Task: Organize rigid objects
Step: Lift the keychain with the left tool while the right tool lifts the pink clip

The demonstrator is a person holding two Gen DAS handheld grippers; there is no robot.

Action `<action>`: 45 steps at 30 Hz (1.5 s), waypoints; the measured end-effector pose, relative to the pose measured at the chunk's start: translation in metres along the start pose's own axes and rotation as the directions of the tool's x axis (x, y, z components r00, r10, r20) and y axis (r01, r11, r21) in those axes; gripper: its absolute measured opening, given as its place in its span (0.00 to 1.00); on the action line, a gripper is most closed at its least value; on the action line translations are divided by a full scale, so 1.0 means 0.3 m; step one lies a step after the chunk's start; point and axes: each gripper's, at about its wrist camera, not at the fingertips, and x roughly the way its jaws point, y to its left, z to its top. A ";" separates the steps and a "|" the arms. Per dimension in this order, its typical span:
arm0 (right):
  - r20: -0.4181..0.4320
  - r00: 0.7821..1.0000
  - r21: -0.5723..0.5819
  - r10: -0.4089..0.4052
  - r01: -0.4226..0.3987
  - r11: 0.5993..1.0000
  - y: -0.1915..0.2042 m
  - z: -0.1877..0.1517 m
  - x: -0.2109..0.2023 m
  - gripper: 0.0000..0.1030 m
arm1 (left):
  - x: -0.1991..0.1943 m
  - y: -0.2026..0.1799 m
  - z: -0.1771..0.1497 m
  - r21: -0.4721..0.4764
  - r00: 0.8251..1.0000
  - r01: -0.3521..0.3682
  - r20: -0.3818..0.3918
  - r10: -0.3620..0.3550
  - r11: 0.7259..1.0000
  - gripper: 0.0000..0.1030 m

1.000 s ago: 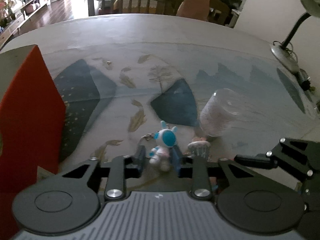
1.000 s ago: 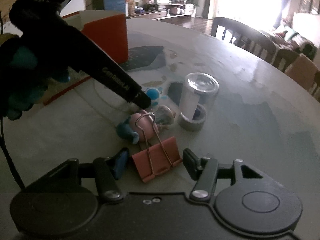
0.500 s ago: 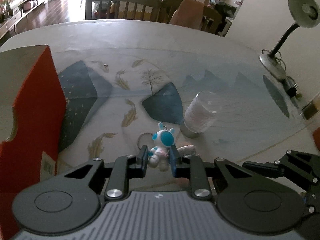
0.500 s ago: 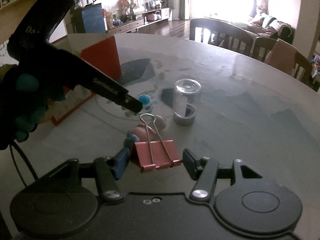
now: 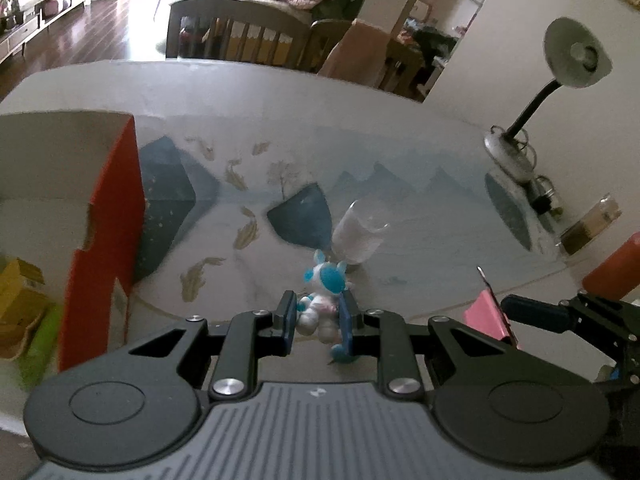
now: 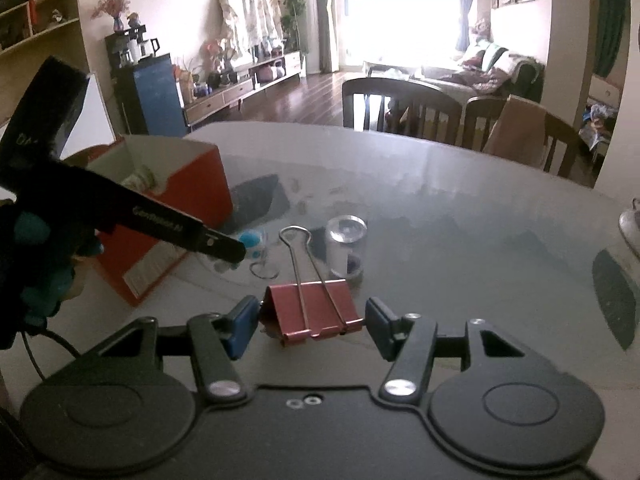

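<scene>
1. Far left: orange box (image 5: 108, 248), open top, stands on the table (image 5: 280, 112); yellow and green items show inside it in the left wrist view, too blurred to name; in the right wrist view the box (image 6: 192, 192) sits left of centre with a pale item inside.
2. Left gripper (image 5: 318, 322): jaws narrow, clamped on a small blue-and-white toy figure (image 5: 322, 300); toy is up off the table, head poking above the pads; from the right wrist view the toy (image 6: 250, 242) shows at the tip of the left gripper's black finger, a metal key ring (image 6: 264, 272) hanging below it.
3. Centre: clear plastic jar (image 5: 360, 236) upright on the table just past the toy; same jar (image 6: 346, 250) stands beyond the clip in the right wrist view; nothing touching it.
4. Right gripper (image 6: 312, 322): jaws about half wide, holding a red binder clip (image 6: 312, 310) by its two ends; wire handles point forward and up; clip is clear of the table; the left wrist view catches it as a pink clip (image 5: 490, 316) at lower right.
5. Far right: desk lamp (image 5: 560, 80) at the table edge; orange cylinder (image 5: 616, 268) beside it, partly cut off.
</scene>
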 end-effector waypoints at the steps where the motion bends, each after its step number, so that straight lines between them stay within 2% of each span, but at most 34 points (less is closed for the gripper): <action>1: 0.007 1.000 -0.003 -0.002 0.002 1.000 0.011 0.007 -0.014 0.56 | -0.020 0.000 0.002 0.000 1.000 0.005 0.008 -0.005 1.000 0.21; 7: 0.045 0.999 -0.027 -0.014 0.015 1.000 0.080 0.055 -0.056 0.56 | -0.120 0.018 0.013 0.012 0.998 0.017 0.055 -0.018 1.000 0.21; 10: 0.053 0.998 -0.037 -0.028 0.030 0.999 0.105 0.069 -0.060 0.56 | -0.138 0.046 0.007 0.022 0.999 0.018 0.049 -0.019 1.000 0.21; 14: 0.043 0.998 -0.012 -0.049 0.050 0.999 0.117 0.059 -0.057 0.56 | -0.130 0.042 -0.036 0.132 1.000 0.008 0.013 -0.010 0.991 0.21; 19: 0.022 0.998 0.018 -0.065 0.065 0.998 0.134 0.026 -0.062 0.56 | -0.098 0.019 -0.117 0.223 0.999 0.027 -0.038 -0.019 0.975 0.21; 21: 0.016 0.997 0.028 -0.070 0.070 0.997 0.138 0.014 -0.065 0.56 | -0.079 0.011 -0.147 0.238 0.998 0.038 -0.067 -0.023 0.970 0.26; 22: 0.013 0.997 0.032 -0.072 0.072 0.997 0.139 0.008 -0.067 0.56 | -0.073 0.011 -0.159 0.241 0.997 0.045 -0.079 -0.027 0.969 0.33; 23: 0.011 0.997 0.035 -0.075 0.074 0.997 0.140 0.004 -0.070 0.56 | -0.066 0.008 -0.173 0.245 0.996 0.051 -0.087 -0.030 0.968 0.49; 25: 0.009 0.997 0.042 -0.081 0.080 0.996 0.142 -0.003 -0.075 0.56 | -0.058 0.011 -0.198 0.243 0.996 0.053 -0.087 -0.033 0.969 0.70; 27: 0.006 0.996 0.047 -0.085 0.085 0.995 0.137 -0.010 -0.081 0.56 | -0.045 0.011 -0.218 0.247 0.994 0.070 -0.100 -0.046 0.967 0.71; 32: -0.011 0.996 0.055 -0.089 0.090 0.994 0.128 -0.035 -0.083 0.56 | 0.018 0.016 -0.260 0.283 0.991 0.051 -0.130 -0.015 0.958 0.71; 40: -0.030 0.996 0.049 -0.081 0.083 0.995 0.117 -0.061 -0.080 0.56 | 0.075 0.016 -0.282 0.301 0.992 0.011 -0.121 0.027 0.953 0.70; 42: -0.032 0.996 0.046 -0.078 0.079 0.996 0.113 -0.064 -0.080 0.56 | 0.085 0.017 -0.280 0.290 0.992 0.008 -0.121 0.028 0.957 0.66; 43: -0.033 0.996 0.044 -0.077 0.079 0.996 0.113 -0.065 -0.080 0.56 | 0.090 0.019 -0.279 0.283 0.992 0.001 -0.123 0.035 0.959 0.60; 45: -0.034 0.997 0.041 -0.075 0.076 0.996 0.110 -0.067 -0.081 0.56 | 0.090 0.019 -0.278 0.279 0.993 -0.010 -0.113 0.044 0.960 0.58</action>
